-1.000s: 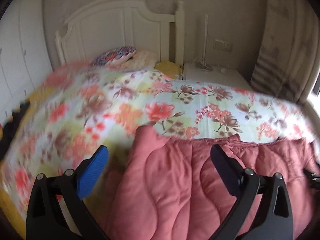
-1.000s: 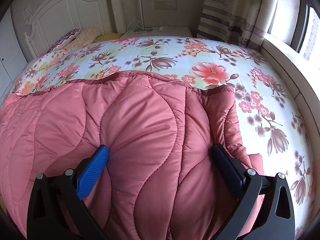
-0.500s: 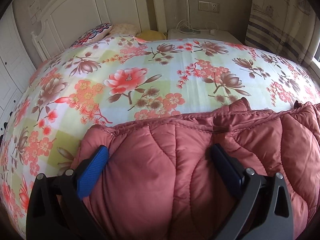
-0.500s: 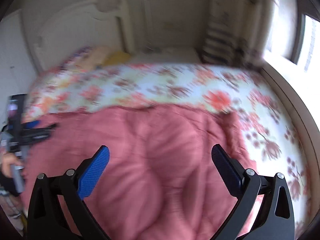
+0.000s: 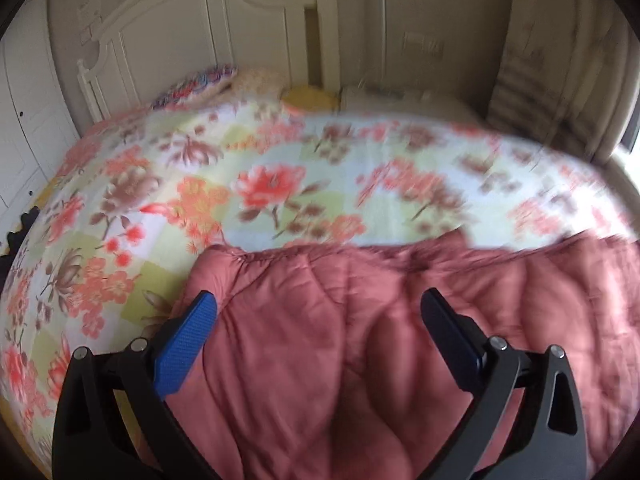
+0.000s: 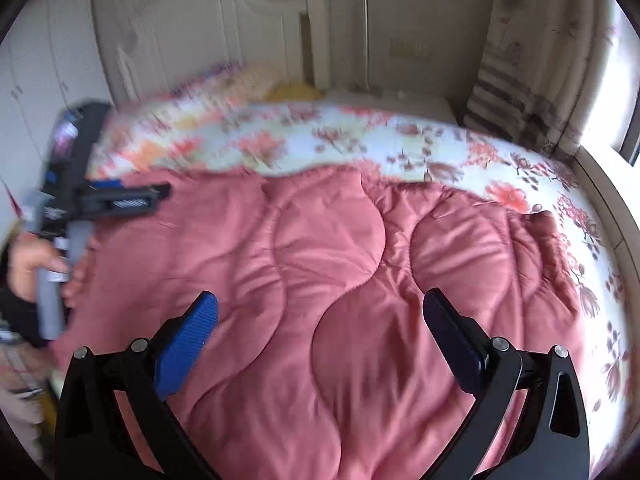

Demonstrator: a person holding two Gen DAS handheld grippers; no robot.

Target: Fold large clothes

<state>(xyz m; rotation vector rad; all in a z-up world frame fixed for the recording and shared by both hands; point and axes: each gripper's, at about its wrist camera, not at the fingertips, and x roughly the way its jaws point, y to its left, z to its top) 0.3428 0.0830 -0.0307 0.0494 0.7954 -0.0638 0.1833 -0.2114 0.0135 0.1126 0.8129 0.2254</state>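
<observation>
A large pink quilted garment (image 5: 520, 300) lies spread over the near part of a bed with a floral cover (image 5: 280, 184). My left gripper (image 5: 318, 300) hovers open above the garment's left end, with nothing between its fingers. My right gripper (image 6: 320, 300) hangs open over the middle of the same garment (image 6: 328, 240), also holding nothing. In the right wrist view, the left gripper (image 6: 160, 194) shows from the side at the garment's left edge, held by a hand (image 6: 28, 264). Both views are motion-blurred.
A white headboard (image 5: 200, 40) and pillows (image 5: 192, 88) are at the far end of the bed. A white nightstand (image 5: 400, 100) and a striped curtain (image 5: 560, 60) stand at the back right. White wardrobe doors (image 5: 24, 100) line the left. A window ledge (image 6: 608, 184) runs along the right.
Both grippers have lifted and drawn back from the garment, staying open. The left gripper and its hand have come into the right wrist view at the left.
</observation>
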